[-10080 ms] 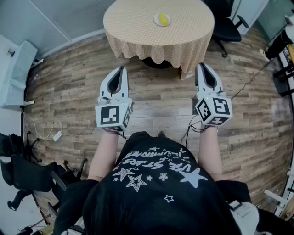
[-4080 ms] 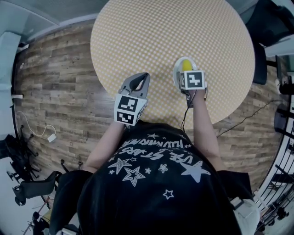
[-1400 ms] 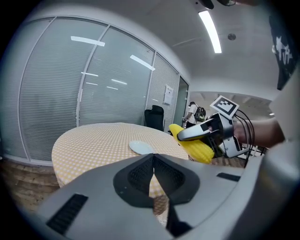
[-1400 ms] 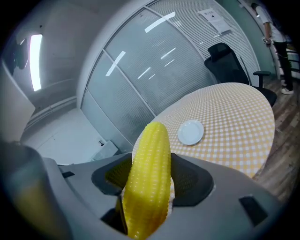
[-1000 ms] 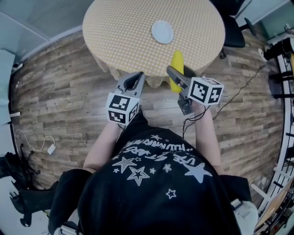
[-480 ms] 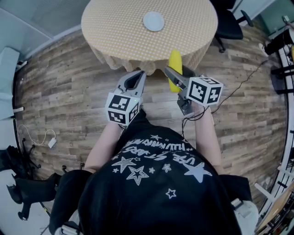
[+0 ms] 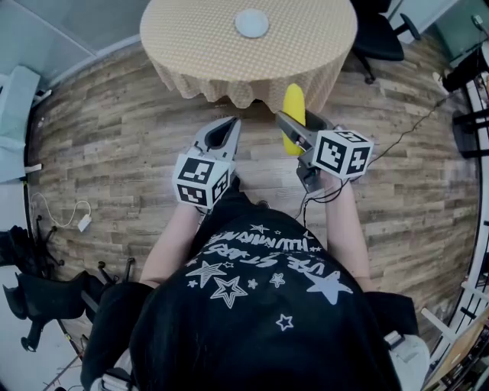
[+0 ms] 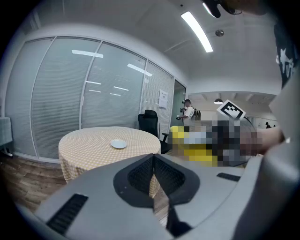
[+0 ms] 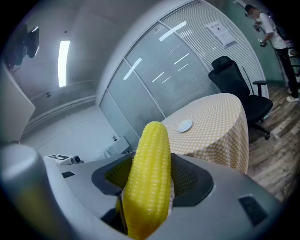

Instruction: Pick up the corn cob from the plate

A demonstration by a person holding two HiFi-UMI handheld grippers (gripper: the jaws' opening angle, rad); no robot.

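Observation:
My right gripper [image 7: 299, 128] is shut on a yellow corn cob [image 7: 293, 116], which stands up between the jaws over the wooden floor, short of the table. The right gripper view shows the same corn cob [image 9: 149, 173] clamped between the two pads, its tip pointing up. The small white plate [image 7: 251, 23] lies bare on the round table [image 7: 306, 46] with the checked yellow cloth; the plate [image 9: 184, 125] is also far off in the right gripper view. My left gripper [image 7: 221, 134] hangs beside the right one, shut and with nothing in it [image 8: 153, 180].
A black office chair [image 7: 378, 34] stands right of the table. A cable [image 7: 397, 149] runs across the wooden floor [image 7: 114, 145] at the right, more cables lie at the left. Dark stands [image 7: 38, 290] sit at the lower left. A person [image 9: 269, 28] stands in the far room.
Both grippers and the person have drawn back from the table, which now lies farther up in the head view. The corn cob stays in the right gripper.

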